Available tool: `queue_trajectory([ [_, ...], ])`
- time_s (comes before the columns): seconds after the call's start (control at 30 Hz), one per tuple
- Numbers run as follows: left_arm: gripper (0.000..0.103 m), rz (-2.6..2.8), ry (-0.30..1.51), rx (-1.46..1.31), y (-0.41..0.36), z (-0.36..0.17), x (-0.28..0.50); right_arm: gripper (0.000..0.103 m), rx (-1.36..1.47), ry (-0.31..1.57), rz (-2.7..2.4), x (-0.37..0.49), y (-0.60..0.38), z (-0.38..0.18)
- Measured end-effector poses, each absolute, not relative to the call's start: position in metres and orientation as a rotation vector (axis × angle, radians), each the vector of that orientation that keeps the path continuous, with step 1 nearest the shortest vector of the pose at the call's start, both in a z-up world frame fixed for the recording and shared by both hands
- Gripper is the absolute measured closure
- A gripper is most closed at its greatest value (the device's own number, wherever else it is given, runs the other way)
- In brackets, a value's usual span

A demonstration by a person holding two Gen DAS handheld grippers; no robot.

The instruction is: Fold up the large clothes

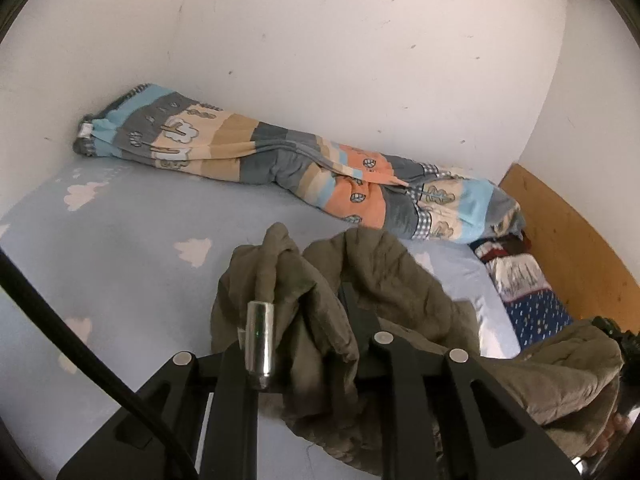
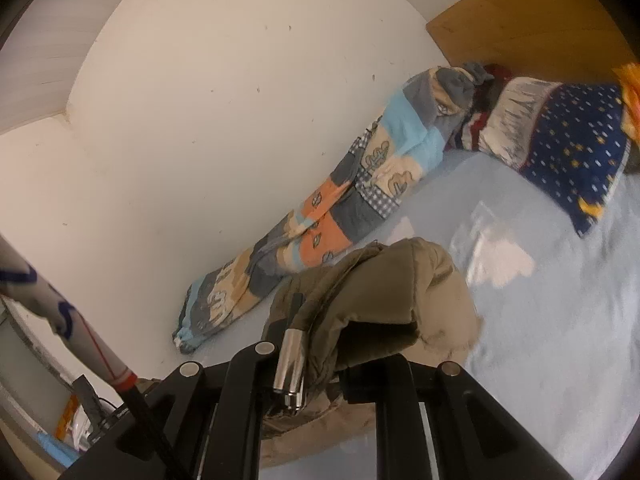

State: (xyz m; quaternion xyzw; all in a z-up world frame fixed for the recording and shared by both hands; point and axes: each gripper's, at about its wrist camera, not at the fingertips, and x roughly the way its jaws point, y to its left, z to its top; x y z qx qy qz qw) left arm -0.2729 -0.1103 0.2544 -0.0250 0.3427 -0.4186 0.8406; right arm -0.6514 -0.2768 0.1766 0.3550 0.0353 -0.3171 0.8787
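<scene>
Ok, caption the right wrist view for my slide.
Right gripper shut on olive jacket above the blue bedsheet, patchwork quilt rolled along the wall.

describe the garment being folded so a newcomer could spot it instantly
Start at the bed with the pale blue cloud sheet, set against a white wall. The jacket is the bunched mass at the near edge, pinched by both grippers. It is plain olive and quilted, unlike the striped patchwork quilt rolled along the wall.

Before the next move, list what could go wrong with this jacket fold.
1. Both the left gripper and right gripper pinch bunched folds of the olive jacket, so thick fabric could slip free.
2. The rolled patchwork quilt lies close behind; a forward swing could land the jacket on it.
</scene>
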Motion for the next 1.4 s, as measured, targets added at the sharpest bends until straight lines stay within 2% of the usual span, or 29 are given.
queue_trajectory([
  [0.17,0.080,-0.889,0.796,-0.052,-0.168,0.256,-0.214,0.089,0.727,0.095,-0.693,-0.603,-0.340,0.193],
  [0.27,0.074,-0.896,0.867,-0.088,-0.194,0.253,-0.178,0.089,0.754,0.118,-0.713,-0.572,-0.384,0.194],
  [0.47,0.066,-0.927,0.943,-0.155,-0.218,0.252,-0.129,0.089,0.776,0.173,-0.783,-0.532,-0.451,0.178],
  [0.63,0.065,-0.935,0.932,-0.158,-0.225,0.250,-0.111,0.089,0.807,0.208,-0.843,-0.507,-0.497,0.154],
  [0.77,0.063,-0.926,0.936,-0.153,-0.226,0.244,-0.102,0.089,0.804,0.248,-0.870,-0.487,-0.517,0.139],
  [1.0,0.053,-0.890,0.862,-0.170,-0.210,0.250,-0.092,0.089,0.815,0.308,-0.919,-0.466,-0.542,0.111],
  [1.2,0.052,-0.892,0.851,-0.140,-0.201,0.249,-0.097,0.088,0.832,0.363,-0.983,-0.465,-0.556,0.095],
  [1.4,0.052,-0.954,0.855,-0.031,-0.218,0.236,-0.132,0.076,0.927,0.321,-0.899,-0.487,-0.555,0.096],
])
